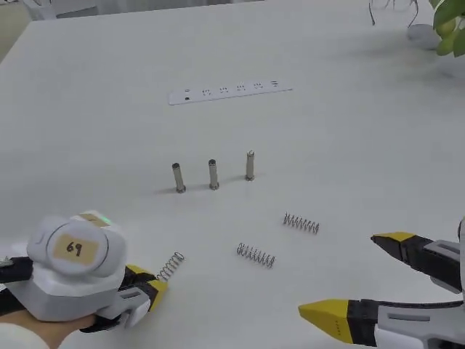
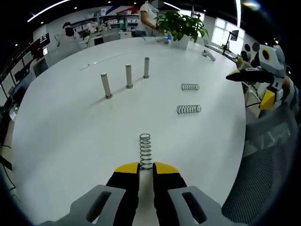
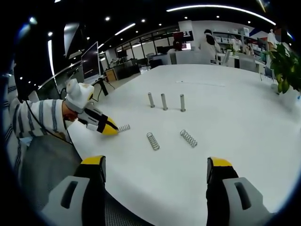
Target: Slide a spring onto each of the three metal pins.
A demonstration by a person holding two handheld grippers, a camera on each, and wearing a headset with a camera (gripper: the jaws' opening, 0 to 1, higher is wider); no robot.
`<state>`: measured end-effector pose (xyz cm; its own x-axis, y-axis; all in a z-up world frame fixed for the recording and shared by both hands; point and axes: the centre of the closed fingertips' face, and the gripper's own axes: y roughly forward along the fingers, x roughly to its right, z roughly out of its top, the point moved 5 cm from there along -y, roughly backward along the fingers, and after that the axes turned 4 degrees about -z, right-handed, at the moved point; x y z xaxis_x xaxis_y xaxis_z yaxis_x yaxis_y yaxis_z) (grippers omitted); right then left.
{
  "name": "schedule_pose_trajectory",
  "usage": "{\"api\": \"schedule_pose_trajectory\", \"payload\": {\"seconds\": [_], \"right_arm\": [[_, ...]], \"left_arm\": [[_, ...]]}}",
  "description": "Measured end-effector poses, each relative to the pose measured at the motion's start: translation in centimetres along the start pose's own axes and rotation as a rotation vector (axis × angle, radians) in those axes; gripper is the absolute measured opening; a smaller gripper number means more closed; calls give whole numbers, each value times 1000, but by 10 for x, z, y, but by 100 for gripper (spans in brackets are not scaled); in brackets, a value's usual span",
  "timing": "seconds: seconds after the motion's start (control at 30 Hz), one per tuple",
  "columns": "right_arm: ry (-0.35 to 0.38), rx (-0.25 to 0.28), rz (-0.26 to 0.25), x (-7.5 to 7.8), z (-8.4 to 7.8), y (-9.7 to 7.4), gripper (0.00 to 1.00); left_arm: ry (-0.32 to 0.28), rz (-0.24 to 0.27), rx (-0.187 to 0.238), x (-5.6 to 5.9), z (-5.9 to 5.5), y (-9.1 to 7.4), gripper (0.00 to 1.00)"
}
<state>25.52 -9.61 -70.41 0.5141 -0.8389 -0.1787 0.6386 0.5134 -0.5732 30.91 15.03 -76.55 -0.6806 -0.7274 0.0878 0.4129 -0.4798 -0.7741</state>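
Three bare metal pins stand upright in a row mid-table: left (image 1: pixel 179 177), middle (image 1: pixel 213 174) and right (image 1: pixel 250 166). No spring is on any of them. Two springs lie loose in front of the pins, one (image 1: pixel 301 223) to the right and one (image 1: pixel 256 255) nearer me. A third spring (image 2: pixel 145 149) lies on the table with its near end between the jaws of my left gripper (image 2: pixel 146 167), which is shut on it. My right gripper (image 3: pixel 155 169) hovers wide open near the table's front right, holding nothing.
A white power strip (image 1: pixel 229 92) lies flat beyond the pins. A potted plant (image 1: pixel 450 25) stands at the far right corner. The table's front edge runs just below both grippers. Bare white tabletop surrounds the pins.
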Motion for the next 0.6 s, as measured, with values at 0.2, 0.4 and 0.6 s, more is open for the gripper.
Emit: {"api": "schedule_pose_trajectory", "payload": {"seconds": [0.2,0.4,0.6], "right_arm": [[2,-16,-4,1,-2,-1,86],[4,-17,-7,2,-4,-3,86],[0,-17,-7,2,-3,-3,86]], "left_arm": [[-14,3,-2,0,0,3,2],[-3,12,-15,-1,-1,5,2],[-31,6,3,-2,-1,4,2]]}}
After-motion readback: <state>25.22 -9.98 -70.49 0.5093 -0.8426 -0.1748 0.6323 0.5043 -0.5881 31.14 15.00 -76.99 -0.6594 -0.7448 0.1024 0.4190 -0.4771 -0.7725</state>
